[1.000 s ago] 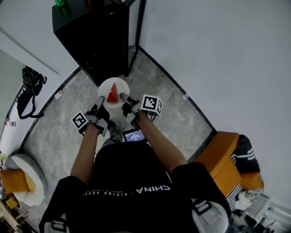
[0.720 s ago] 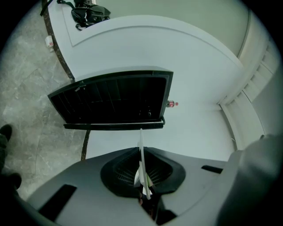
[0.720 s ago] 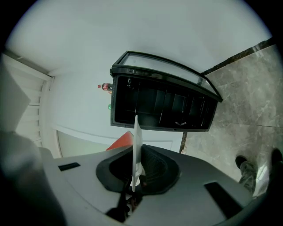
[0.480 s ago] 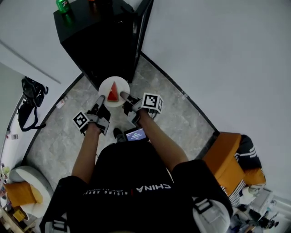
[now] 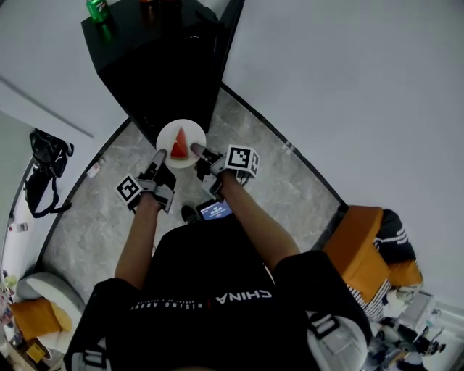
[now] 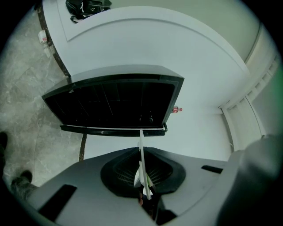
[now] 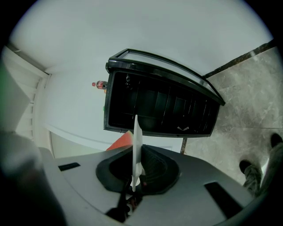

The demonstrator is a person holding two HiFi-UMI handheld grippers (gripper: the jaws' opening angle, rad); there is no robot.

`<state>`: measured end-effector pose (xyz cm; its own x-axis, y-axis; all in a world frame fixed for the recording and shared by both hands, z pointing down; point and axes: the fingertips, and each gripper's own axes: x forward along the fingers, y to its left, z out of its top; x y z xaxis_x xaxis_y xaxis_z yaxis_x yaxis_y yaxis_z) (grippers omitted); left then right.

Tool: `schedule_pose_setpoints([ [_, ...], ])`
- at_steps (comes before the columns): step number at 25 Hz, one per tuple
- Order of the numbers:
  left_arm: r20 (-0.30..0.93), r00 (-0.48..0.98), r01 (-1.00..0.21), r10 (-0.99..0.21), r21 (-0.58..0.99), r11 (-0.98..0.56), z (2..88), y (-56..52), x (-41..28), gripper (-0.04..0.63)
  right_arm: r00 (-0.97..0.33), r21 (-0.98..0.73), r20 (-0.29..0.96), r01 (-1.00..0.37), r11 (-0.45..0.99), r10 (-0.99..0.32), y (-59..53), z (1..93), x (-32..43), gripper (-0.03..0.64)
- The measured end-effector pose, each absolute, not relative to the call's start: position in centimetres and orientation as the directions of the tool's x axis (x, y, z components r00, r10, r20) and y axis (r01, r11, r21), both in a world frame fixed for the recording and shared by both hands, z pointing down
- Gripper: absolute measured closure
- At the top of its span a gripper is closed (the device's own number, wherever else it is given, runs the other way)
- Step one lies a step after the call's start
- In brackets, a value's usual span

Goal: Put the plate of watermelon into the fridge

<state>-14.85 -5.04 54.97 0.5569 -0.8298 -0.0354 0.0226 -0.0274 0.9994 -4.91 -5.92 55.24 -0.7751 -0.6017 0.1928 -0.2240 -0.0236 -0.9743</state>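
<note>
Plate [image 5: 194, 136] of watermelon [image 5: 179, 145]: clamping it by opposite rims with left gripper [image 5: 158, 158] and right gripper [image 5: 196, 151], jaws narrowed onto the edge, just in front of the open black fridge [image 5: 159, 65]. Seeing the watermelon from head view and right gripper view, missing it in left gripper view. Looking into dark fridge shelves, contents not discernible; spotting a green can [image 5: 96, 9] on top.
</note>
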Motion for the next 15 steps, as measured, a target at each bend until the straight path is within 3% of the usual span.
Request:
schedule_pose_setpoints([
  [7,-0.022,0.542,0.025,-0.840,1.000,-0.010,56.0,-6.5,-13.6,0.563,-0.788,-0.978,0.193,-0.203,-0.049,-0.584,-7.4,56.5,-3.8,0.588],
  [15,0.004,0.438,0.013,-0.899,1.000,0.011,56.3,-10.1,-12.2,0.563,-0.860,-0.979,0.194,-0.204,-0.032,-0.472,-12.2,57.1,-2.7,0.588],
])
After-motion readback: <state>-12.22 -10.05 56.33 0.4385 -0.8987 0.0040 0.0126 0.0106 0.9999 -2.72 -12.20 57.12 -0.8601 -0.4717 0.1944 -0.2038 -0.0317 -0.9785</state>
